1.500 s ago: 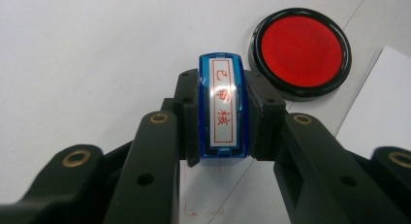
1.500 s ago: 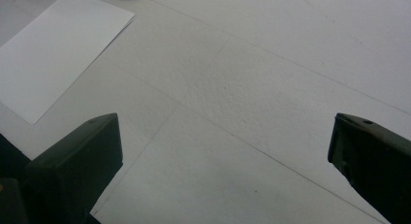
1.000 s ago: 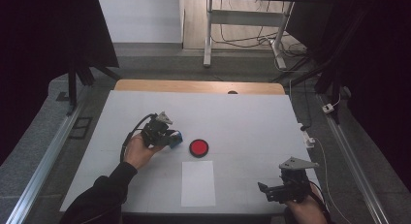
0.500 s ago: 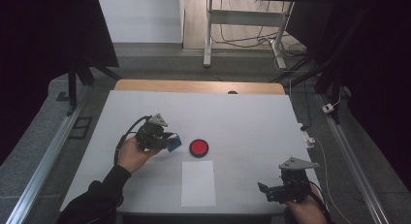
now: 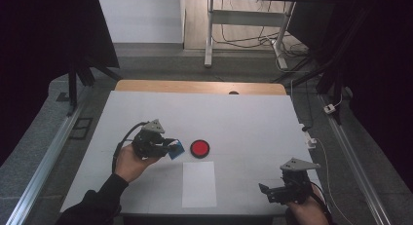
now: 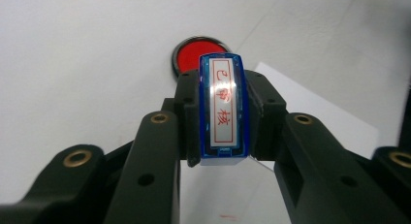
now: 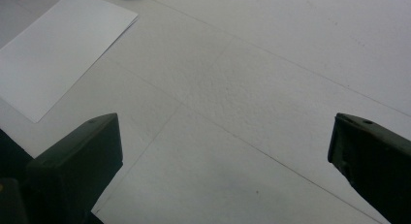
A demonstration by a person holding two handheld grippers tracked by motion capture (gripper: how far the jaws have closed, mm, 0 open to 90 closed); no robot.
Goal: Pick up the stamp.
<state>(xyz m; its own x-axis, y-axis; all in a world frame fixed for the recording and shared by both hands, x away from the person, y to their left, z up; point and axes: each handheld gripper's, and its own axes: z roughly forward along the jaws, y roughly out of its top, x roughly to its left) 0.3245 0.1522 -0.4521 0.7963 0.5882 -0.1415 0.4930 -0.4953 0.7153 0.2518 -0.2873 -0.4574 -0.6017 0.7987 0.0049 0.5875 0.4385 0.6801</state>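
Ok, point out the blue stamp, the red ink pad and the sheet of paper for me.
blue stamp (image 6: 222, 107), left gripper view, on its white label with red characters.
red ink pad (image 5: 199, 147), high view, middle of the red disc.
sheet of paper (image 5: 199, 184), high view, centre of the sheet.

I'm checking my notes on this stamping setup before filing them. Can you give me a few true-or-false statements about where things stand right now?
1. The left gripper is shut on the blue stamp. True.
2. The stamp is pressed down on the sheet of white paper. False: it is held off the paper, near the red ink pad.
3. The right gripper has its fingers wide apart with nothing between them. True.
4. The ink pad sits on top of the paper. False: it lies on the table just beyond the paper's far edge.
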